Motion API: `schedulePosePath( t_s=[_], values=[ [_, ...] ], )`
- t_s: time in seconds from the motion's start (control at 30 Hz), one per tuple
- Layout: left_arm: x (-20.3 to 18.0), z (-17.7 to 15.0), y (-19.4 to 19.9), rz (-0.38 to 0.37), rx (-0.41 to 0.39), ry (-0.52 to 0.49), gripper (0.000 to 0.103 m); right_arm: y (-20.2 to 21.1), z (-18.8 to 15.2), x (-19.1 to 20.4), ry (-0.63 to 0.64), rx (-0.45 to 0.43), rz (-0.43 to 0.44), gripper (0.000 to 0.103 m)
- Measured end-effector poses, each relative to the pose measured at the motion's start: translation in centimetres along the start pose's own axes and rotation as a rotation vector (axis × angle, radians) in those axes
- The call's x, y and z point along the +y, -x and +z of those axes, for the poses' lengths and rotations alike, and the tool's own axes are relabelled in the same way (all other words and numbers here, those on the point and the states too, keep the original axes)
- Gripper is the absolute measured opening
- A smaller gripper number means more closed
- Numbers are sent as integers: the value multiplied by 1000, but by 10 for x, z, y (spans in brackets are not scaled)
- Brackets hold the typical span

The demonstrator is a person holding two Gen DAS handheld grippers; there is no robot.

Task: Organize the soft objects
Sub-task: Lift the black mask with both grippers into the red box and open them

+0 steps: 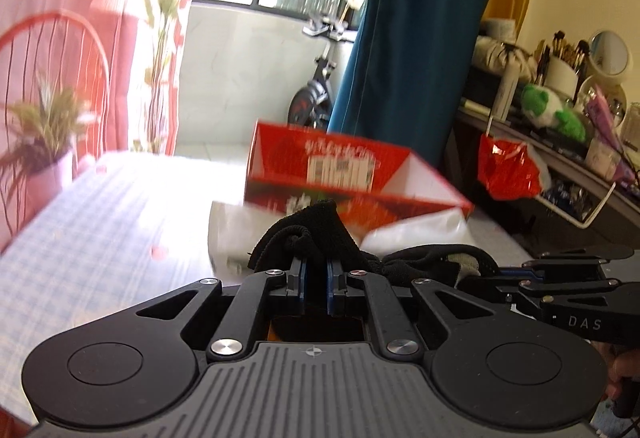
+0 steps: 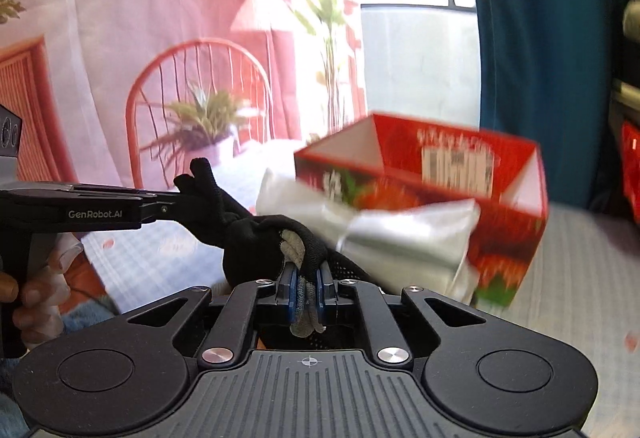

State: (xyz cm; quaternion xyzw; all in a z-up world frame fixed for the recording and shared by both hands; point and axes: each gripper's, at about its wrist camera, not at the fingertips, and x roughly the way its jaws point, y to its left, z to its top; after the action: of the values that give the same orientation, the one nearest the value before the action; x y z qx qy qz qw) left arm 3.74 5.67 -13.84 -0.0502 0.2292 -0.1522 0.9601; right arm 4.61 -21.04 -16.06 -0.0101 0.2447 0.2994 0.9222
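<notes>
Both grippers, left (image 1: pixel 316 270) and right (image 2: pixel 307 284), clamp one black glove (image 2: pixel 256 238), short of the box (image 2: pixel 440 178); boxing remains.

We look forward from low behind each tool, close over the checked worktop (image 1: pixel 100 222). Our left wrist view faces the window and the blue curtain (image 1: pixel 416 38), with the right tool (image 1: pixel 520 272) at its right edge. Our right wrist view faces the pink printed backdrop (image 2: pixel 140 18), the left tool (image 2: pixel 176 198) entering from its left. Both views share the red box (image 1: pixel 344 174) just ahead.
</notes>
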Motion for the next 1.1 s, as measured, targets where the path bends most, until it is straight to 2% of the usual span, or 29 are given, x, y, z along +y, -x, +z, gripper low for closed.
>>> schedulePosePath(
  t_s=[0.23,0.47,0.73,0.97,1.1],
  values=[
    [-10,42,-11,-27,-55,-23,11,4,52,-19,73,-79,-36,9],
    [-19,78,-58,-38,-58,-43,11,-16,95,-53,146,-103,-98,9],
    [-19,102,-131,-32,15,-30,11,-73,113,-99,187,-68,-172,9],
    [-12,101,-183,-8,117,-29,11,-116,111,-127,165,-12,-192,9],
    [-8,94,-197,2,167,-30,12,-138,103,-134,148,41,-188,9]
  ],
)
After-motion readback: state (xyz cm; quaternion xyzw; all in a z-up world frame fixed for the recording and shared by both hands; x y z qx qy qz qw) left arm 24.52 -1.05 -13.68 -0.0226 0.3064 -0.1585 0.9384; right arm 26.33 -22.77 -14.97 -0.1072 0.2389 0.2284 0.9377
